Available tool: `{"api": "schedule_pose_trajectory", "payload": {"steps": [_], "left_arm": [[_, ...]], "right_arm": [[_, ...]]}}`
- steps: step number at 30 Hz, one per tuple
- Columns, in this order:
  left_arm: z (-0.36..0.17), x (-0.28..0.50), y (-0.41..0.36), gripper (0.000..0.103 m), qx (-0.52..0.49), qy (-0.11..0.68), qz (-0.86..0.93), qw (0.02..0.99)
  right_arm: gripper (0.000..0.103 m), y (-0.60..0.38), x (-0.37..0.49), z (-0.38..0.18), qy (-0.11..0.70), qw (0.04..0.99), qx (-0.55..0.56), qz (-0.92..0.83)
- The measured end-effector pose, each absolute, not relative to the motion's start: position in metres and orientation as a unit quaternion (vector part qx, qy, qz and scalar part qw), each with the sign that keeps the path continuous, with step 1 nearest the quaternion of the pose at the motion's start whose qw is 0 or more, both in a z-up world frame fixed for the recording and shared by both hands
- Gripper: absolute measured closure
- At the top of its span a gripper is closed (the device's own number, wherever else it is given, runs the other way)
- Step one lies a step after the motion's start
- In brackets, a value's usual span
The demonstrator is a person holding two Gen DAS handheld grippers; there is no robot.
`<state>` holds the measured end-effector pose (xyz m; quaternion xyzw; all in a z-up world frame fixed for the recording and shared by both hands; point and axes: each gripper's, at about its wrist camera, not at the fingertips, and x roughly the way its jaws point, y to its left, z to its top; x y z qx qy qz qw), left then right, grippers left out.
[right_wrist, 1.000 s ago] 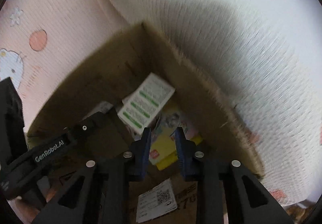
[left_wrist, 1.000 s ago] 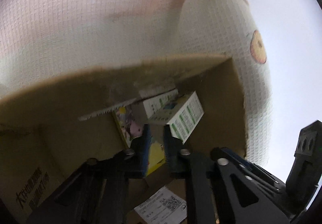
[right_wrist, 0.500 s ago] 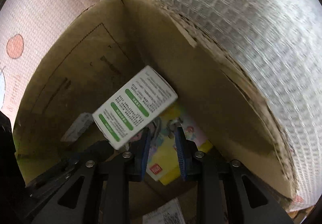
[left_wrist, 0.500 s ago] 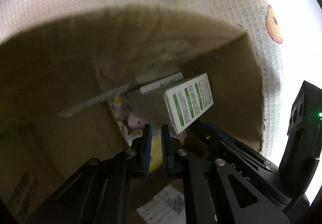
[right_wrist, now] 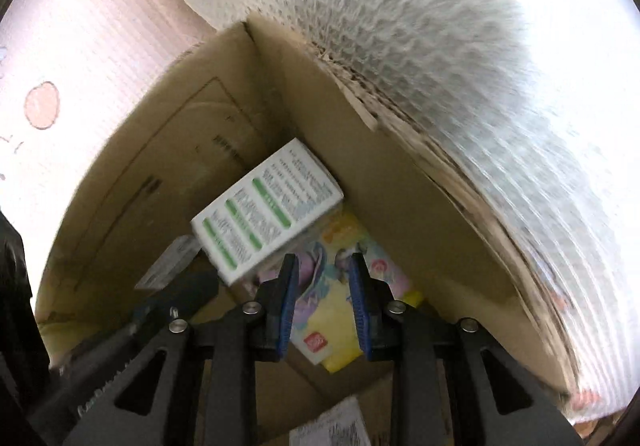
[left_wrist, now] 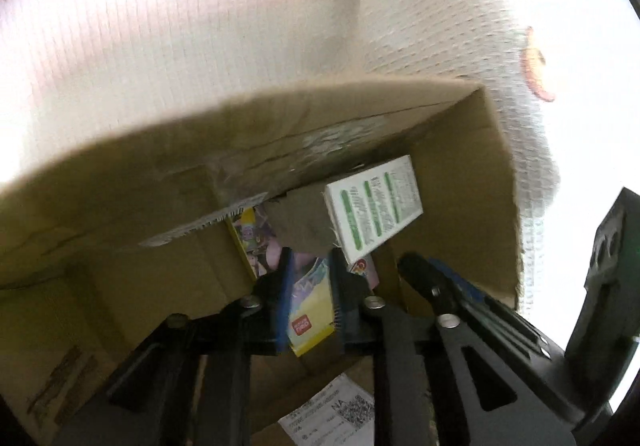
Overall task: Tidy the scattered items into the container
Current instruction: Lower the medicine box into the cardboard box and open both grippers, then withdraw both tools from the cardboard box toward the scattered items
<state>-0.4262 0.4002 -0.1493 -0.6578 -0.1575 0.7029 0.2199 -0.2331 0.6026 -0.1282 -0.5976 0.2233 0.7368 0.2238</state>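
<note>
Your left gripper (left_wrist: pixel 308 278) had just been opening, nothing between its spread fingers; the right gripper (right_wrist: pixel 322 286) stood slightly parted, empty. The white-and-green printed cardboard carton (right_wrist: pixel 266 211) in the brown corrugated box (right_wrist: pixel 400 173) looked light and stiff; you could pinch its 2 broad faces.

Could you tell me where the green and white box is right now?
Inside the cardboard box, near its far corner, tilted over the yellow packet; the green and white box is ungripped.

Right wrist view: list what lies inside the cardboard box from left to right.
Small pale packet by the left wall → white box with green stripes → yellow cartoon-print pack on the floor → right wall of the cardboard box.
</note>
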Motion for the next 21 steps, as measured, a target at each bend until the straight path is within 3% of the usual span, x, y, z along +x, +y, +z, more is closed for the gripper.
{"api": "schedule_pose_trajectory", "payload": {"steps": [6,13,21], "left_arm": [[-0.107,-0.404,0.385,0.069,-0.627,-0.147,0.731,0.227],[-0.056,-0.358,0.341,0.05,-0.586,-0.155,0.76,0.234],[-0.013,-0.302,0.313,0.045,-0.536,-0.148,0.798,0.233]], "right_arm": [[0.065,0.593,-0.208,-0.08,0.217,0.231,-0.571,0.757],[0.051,0.563,-0.176,-0.023,0.211,0.214,-0.52,0.799],[0.048,0.497,-0.138,-0.005,0.21,0.174,-0.471,0.839]]}}
